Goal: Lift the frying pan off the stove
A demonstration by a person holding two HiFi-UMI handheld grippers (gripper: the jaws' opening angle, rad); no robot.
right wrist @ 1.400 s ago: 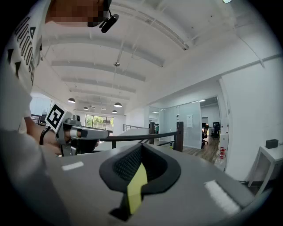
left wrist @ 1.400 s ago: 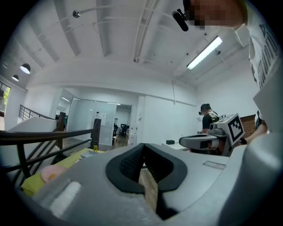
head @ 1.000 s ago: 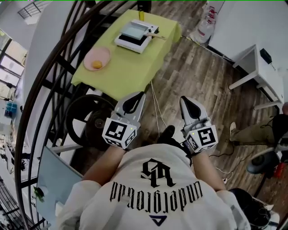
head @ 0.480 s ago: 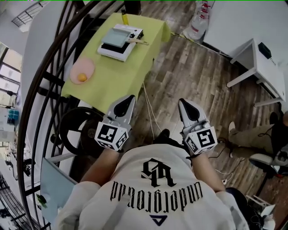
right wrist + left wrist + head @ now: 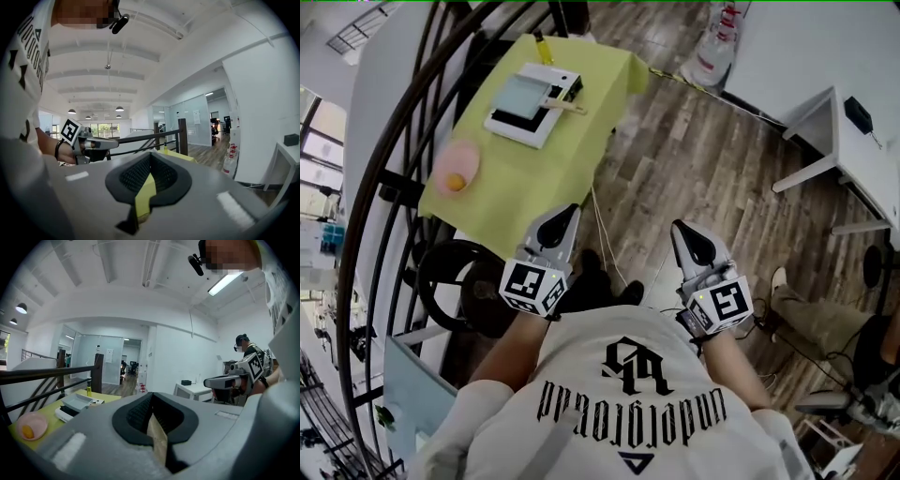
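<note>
The left gripper (image 5: 558, 223) and the right gripper (image 5: 689, 242) are both clenched and empty. The frying pan (image 5: 523, 97) sits on the stove (image 5: 511, 129) on the green table (image 5: 534, 178), well apart from them. It is probably stiff and somewhat heavy; I would grip its wooden handle (image 5: 565, 106).

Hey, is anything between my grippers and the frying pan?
Nothing visible: only open floor and bare green tablecloth lies between the left gripper, the right gripper and the frying pan. The pink plate sits aside, the bottle beyond the stove.
</note>
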